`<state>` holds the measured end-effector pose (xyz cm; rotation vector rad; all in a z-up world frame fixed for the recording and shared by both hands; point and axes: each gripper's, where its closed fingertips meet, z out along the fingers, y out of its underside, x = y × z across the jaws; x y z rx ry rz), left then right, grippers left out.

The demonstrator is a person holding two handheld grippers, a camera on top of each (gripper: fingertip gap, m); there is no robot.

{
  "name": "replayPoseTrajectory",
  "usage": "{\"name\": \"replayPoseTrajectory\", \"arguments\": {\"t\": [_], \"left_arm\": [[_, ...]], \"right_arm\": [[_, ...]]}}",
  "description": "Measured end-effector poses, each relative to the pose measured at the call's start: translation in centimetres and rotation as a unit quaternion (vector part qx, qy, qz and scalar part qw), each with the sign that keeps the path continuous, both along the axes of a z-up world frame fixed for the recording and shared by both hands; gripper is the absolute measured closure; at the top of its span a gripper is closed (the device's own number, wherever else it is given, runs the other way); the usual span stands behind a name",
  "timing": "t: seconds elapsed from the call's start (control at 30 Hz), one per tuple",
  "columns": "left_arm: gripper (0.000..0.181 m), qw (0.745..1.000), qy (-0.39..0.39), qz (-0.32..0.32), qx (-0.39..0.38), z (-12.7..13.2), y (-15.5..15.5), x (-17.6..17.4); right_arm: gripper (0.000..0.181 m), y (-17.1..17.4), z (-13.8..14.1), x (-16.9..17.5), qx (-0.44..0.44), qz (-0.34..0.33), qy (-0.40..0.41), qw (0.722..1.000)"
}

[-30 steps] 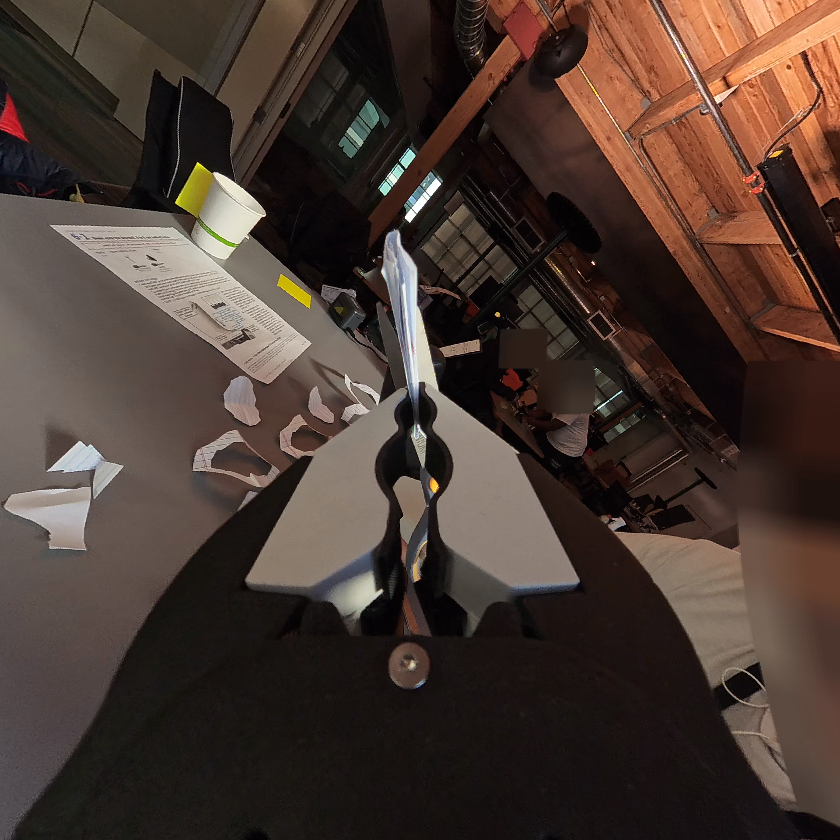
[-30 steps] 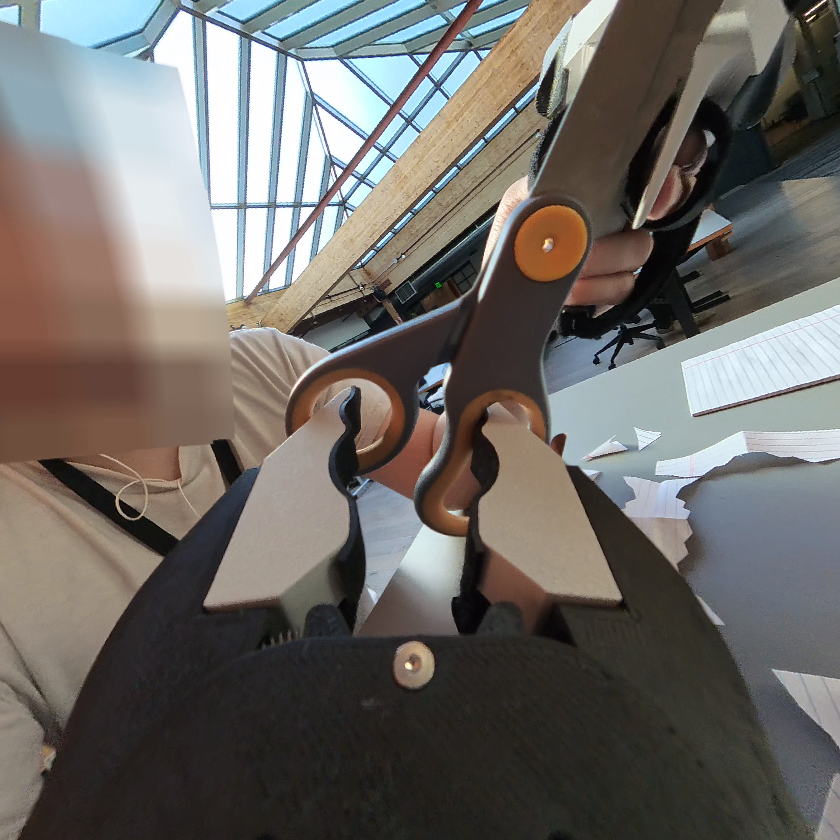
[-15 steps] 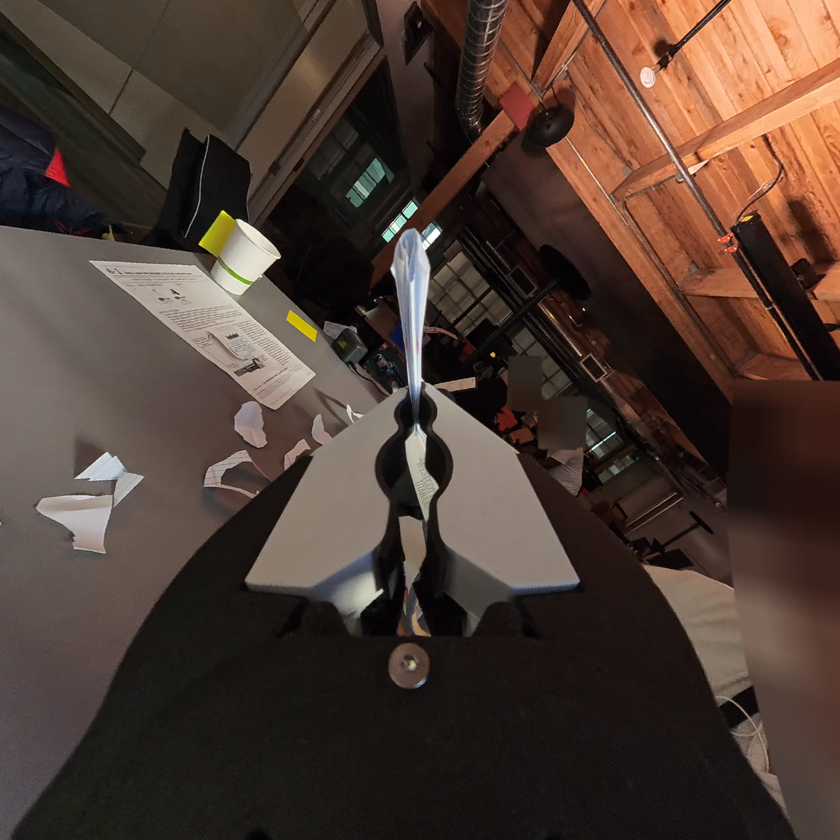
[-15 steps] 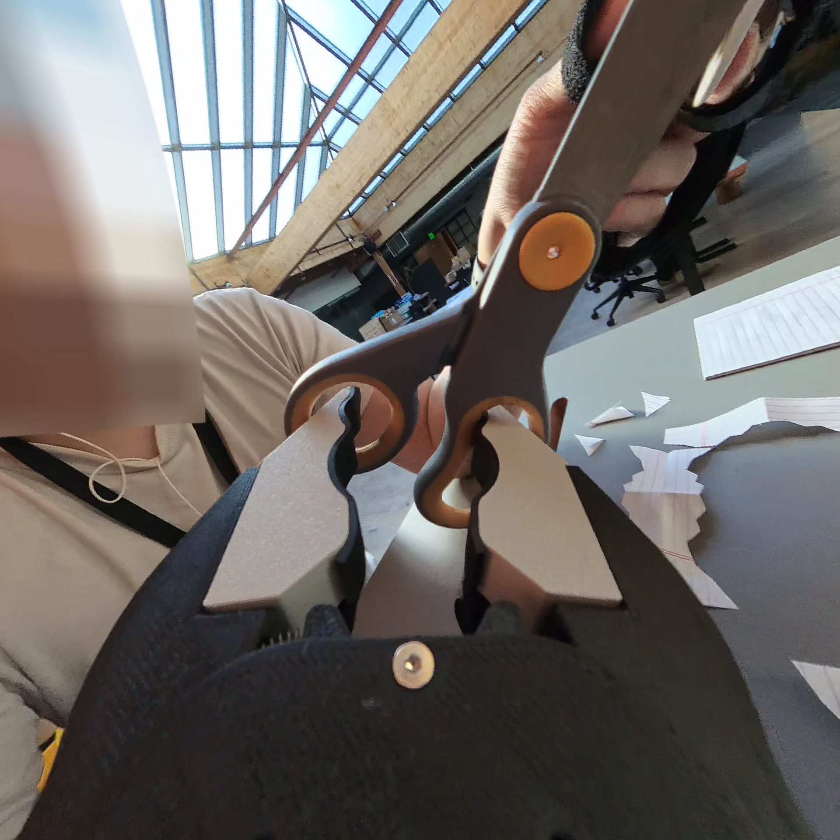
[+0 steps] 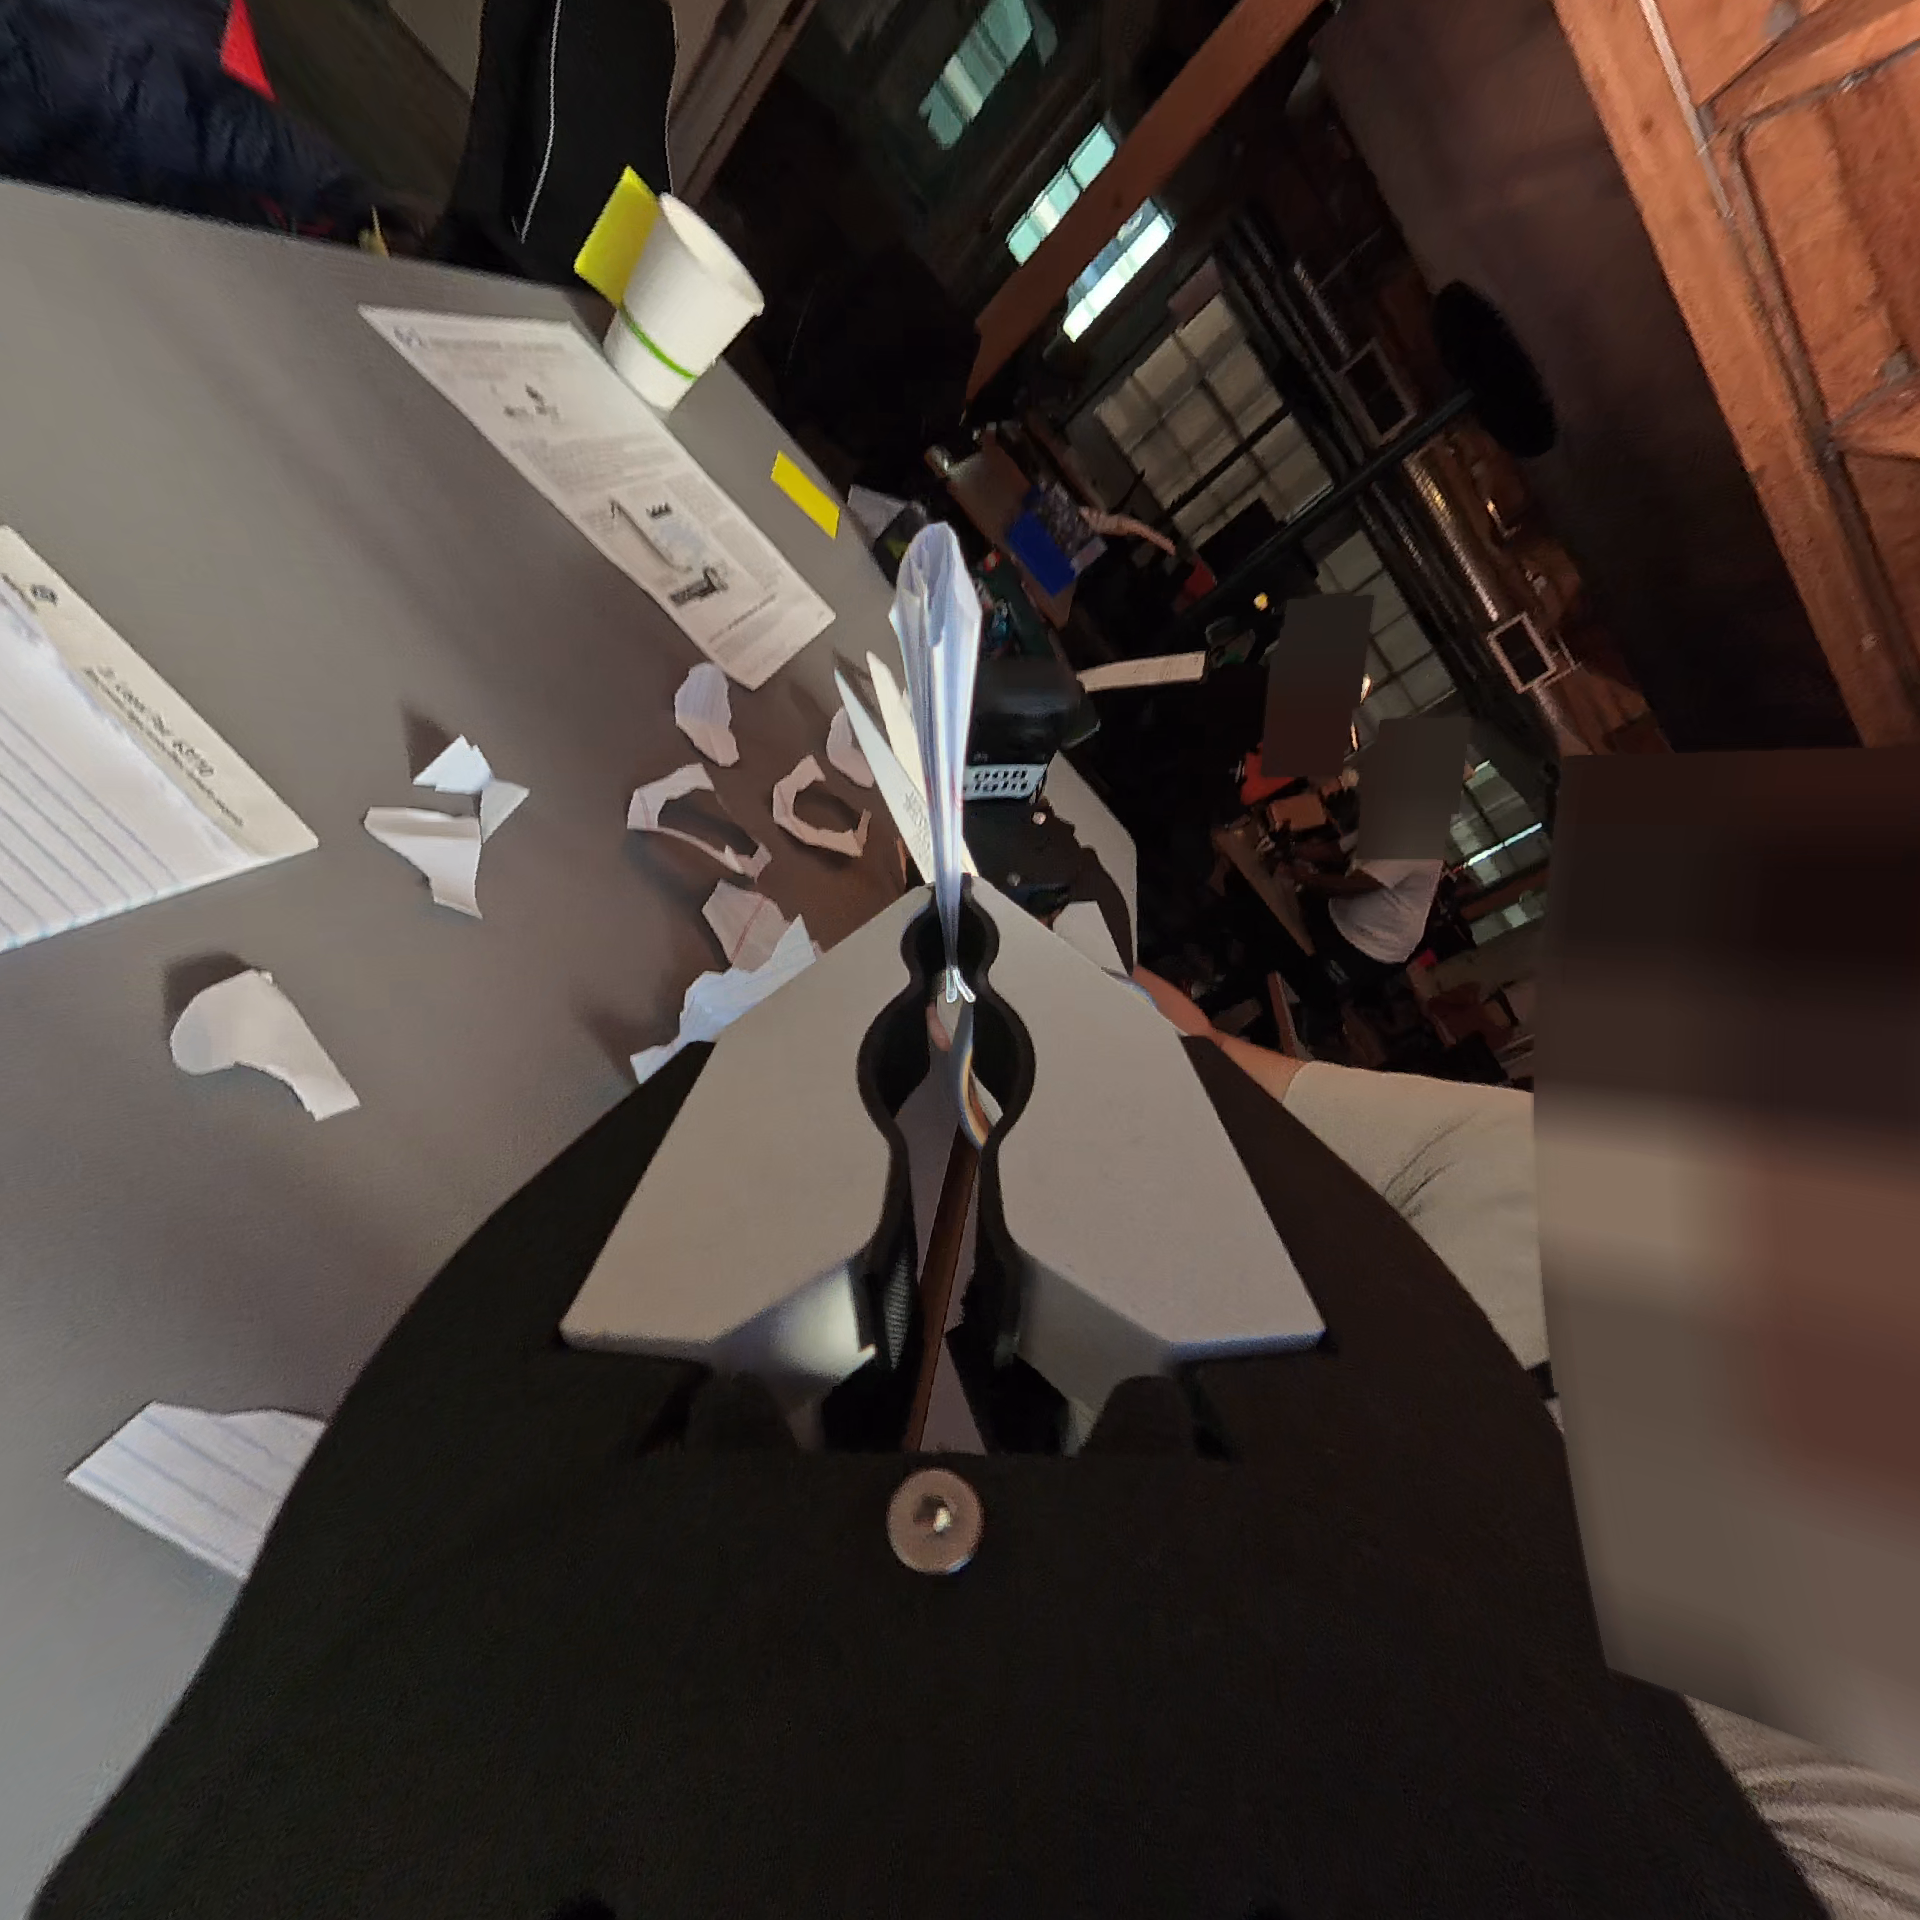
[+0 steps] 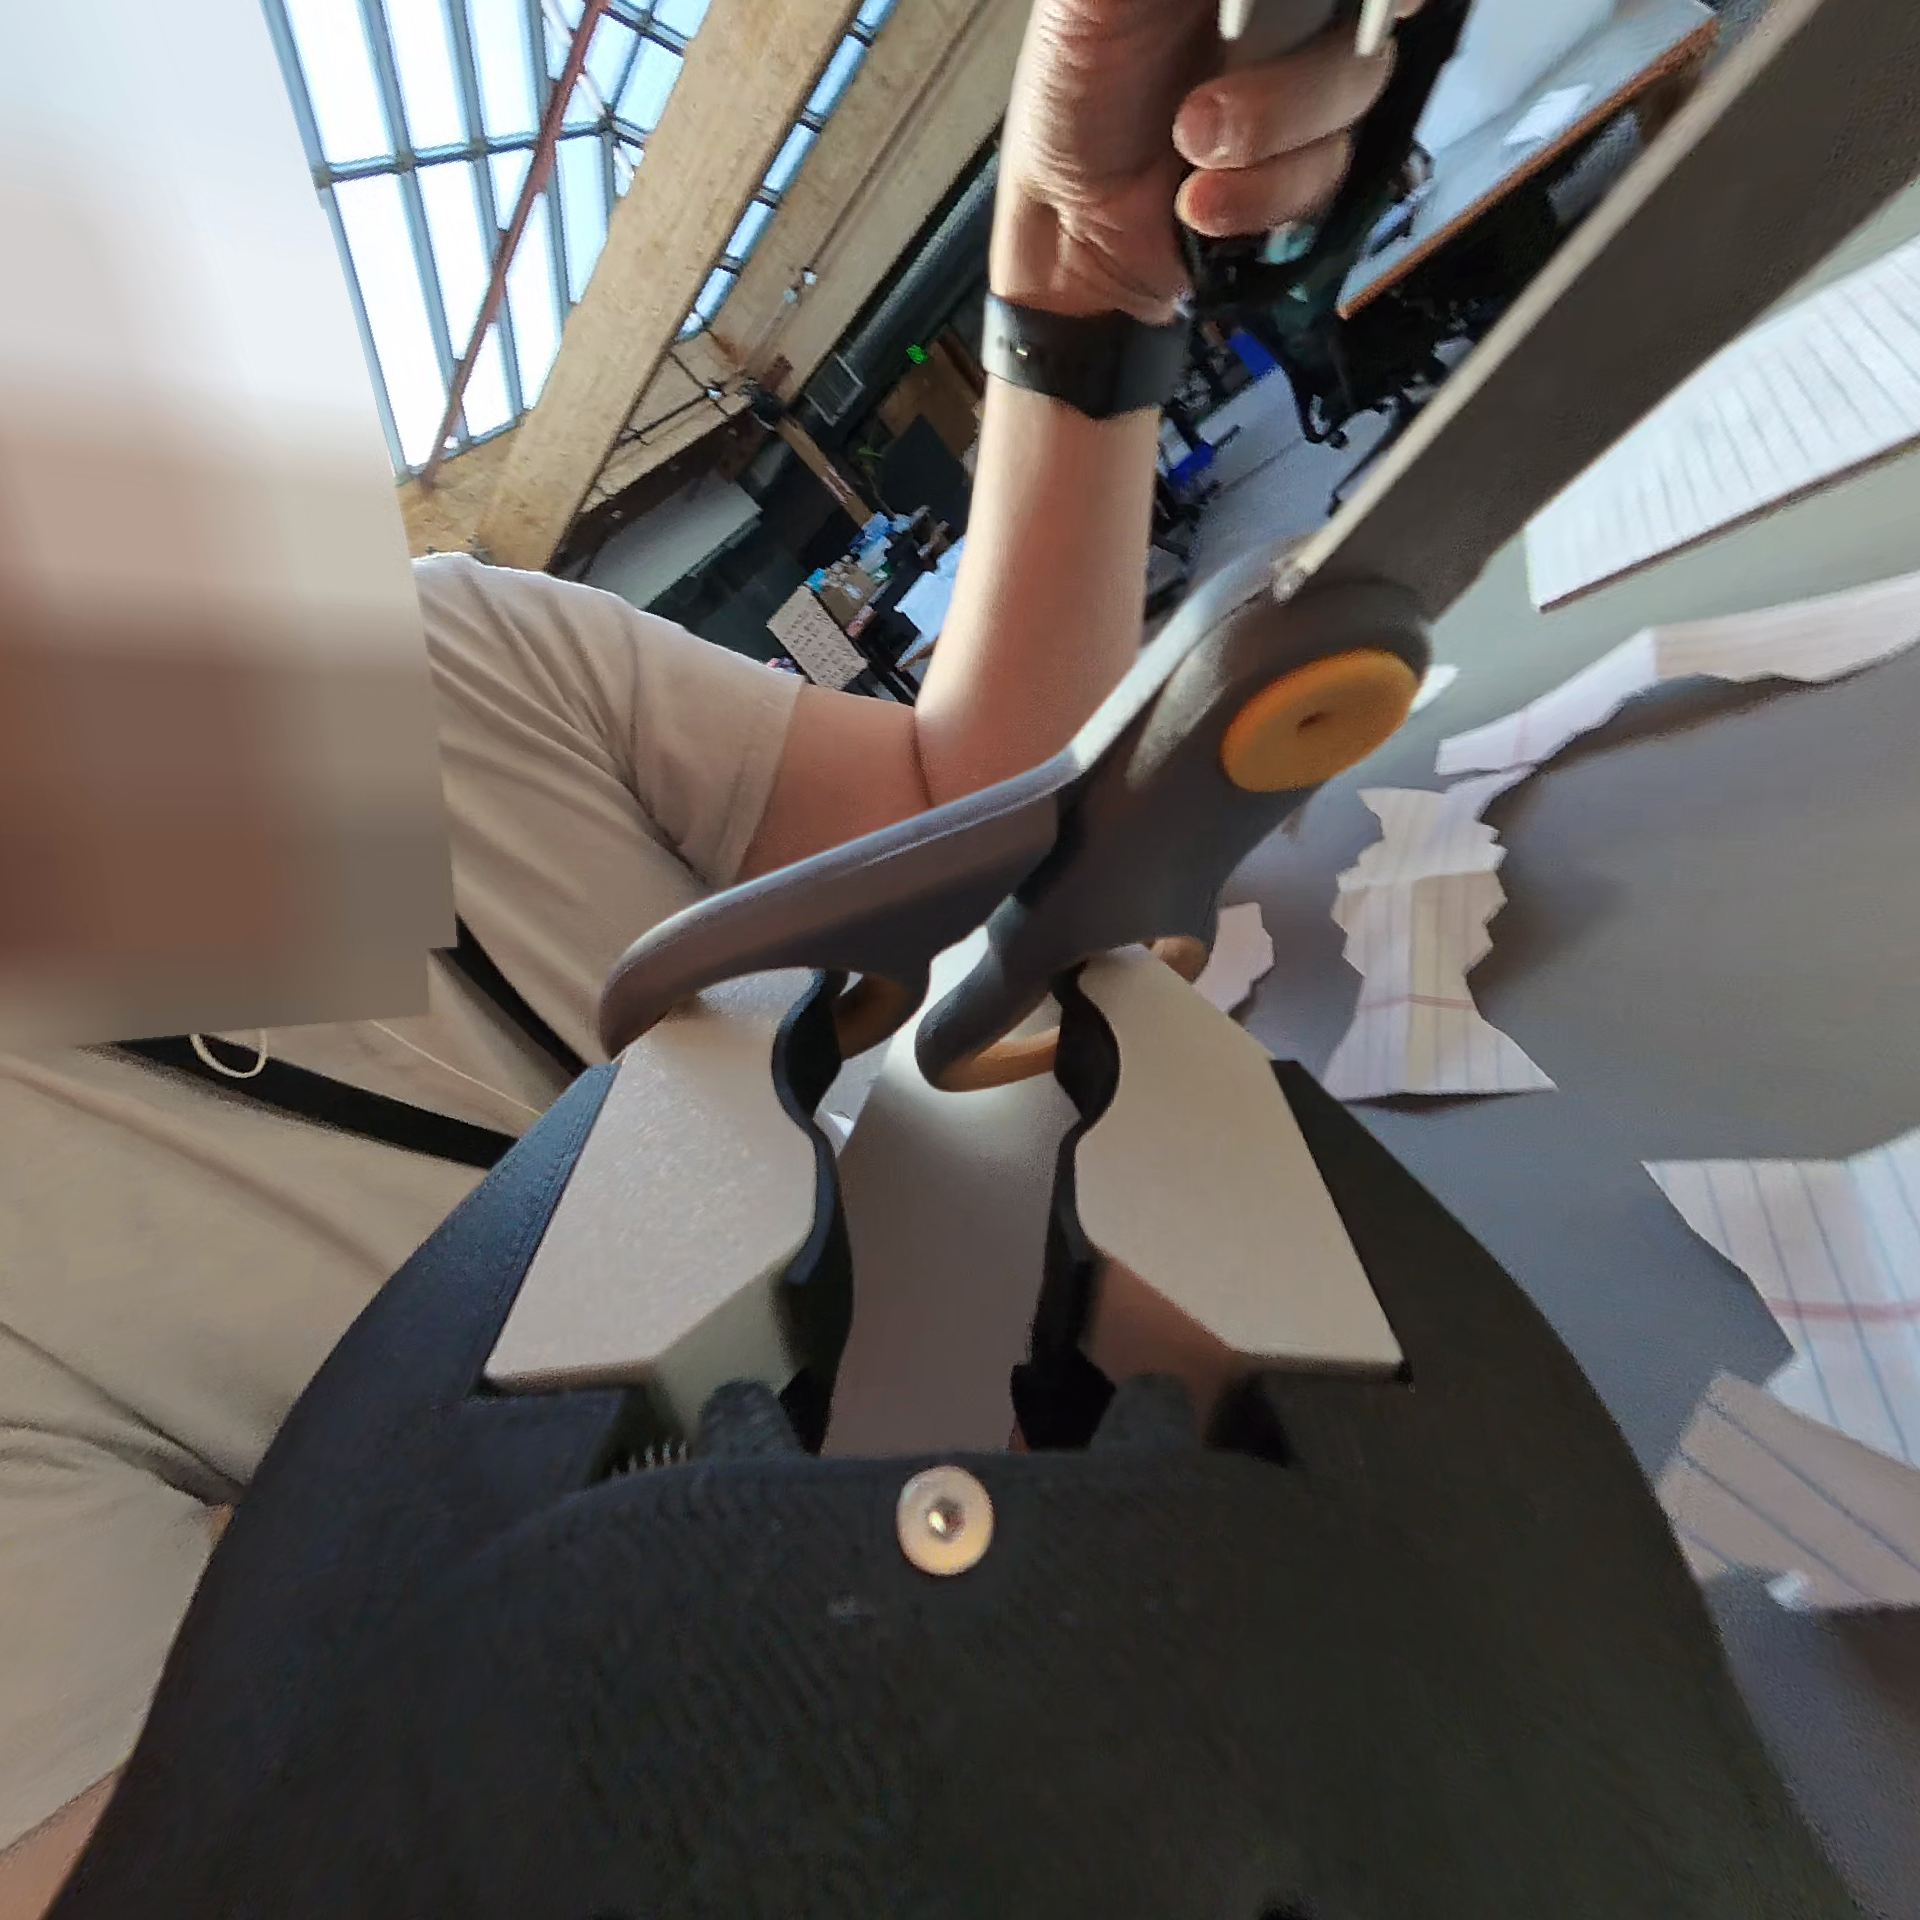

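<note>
Left wrist view: left tool [image 5: 951,951] sits centre frame, fingers pressed together, clenched on a folded sheet of lined paper [image 5: 940,707] that stands edge-on, rising toward upper centre. A scissor blade [image 5: 883,758] lies just beside the sheet on its left; touching or not, can't tell. Grey worktop [image 5: 260,520] fills the left half. On it: cut paper scraps [image 5: 442,821] scattered mid-left, a printed sheet [image 5: 603,488] in upper left, a white paper cup [image 5: 681,301] w/ green band near the far edge, a yellow note [image 5: 805,494] just right of the printed sheet, a lined pad [image 5: 94,769] at the left edge. Background is a dim workshop w/ wood wall at upper right.

Right wrist view: right tool [image 6: 951,1013] is centre frame, fingers spread apart, each tip pushed into a handle loop of the grey-and-orange scissors [image 6: 1122,831], gripping them from inside. Orange pivot sits right of centre; the blade runs off to the upper right. A person's left hand [image 6: 1122,156] at top centre grips the other tool's handle, black strap at the wrist. Worktop [image 6: 1662,883] at right carries a jagged-cut lined piece [image 6: 1423,956] and more lined sheets [image 6: 1766,436] near the right edge. Skylight in upper left.
</note>
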<state>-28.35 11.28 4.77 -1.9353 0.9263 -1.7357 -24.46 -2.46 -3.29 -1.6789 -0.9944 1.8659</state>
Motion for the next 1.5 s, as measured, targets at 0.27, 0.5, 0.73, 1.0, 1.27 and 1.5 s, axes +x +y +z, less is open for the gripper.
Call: {"name": "replayPoseTrajectory", "arguments": {"t": [0.27, 0.5, 0.73, 1.0, 1.27, 1.5], "left_arm": [[0.181, 0.99, 0.107, -0.088, -0.02, -4.6, -2.5, 0.3], [0.181, 0.987, 0.124, -0.099, -0.038, -5.7, -2.5, -0.2], [0.181, 0.987, 0.117, -0.103, -0.05, -5.9, -2.4, -1.5], [0.181, 0.978, 0.136, -0.148, -0.057, -6.8, -3.8, -1.1], [0.181, 0.97, 0.153, -0.181, -0.053, -7.5, -4.9, -1.1], [0.181, 0.967, 0.16, -0.192, -0.051, -7.8, -5.3, -1.3]], "right_arm": [[0.148, -0.5, -6.0, 1.7, 0.028, 0.001, -0.242, 0.97], [0.152, -2.1, -4.2, 0.2, -0.009, 0.058, -0.148, 0.987], [0.151, -2.6, -4.7, 2.0, -0.014, 0.087, -0.144, 0.986], [0.151, -2.5, -5.5, 3.2, 0.005, 0.088, -0.174, 0.981], [0.152, -3.0, -6.0, 3.3, -0.002, 0.103, -0.186, 0.977], [0.152, -3.4, -6.1, 3.3, -0.009, 0.116, -0.187, 0.975]]}}
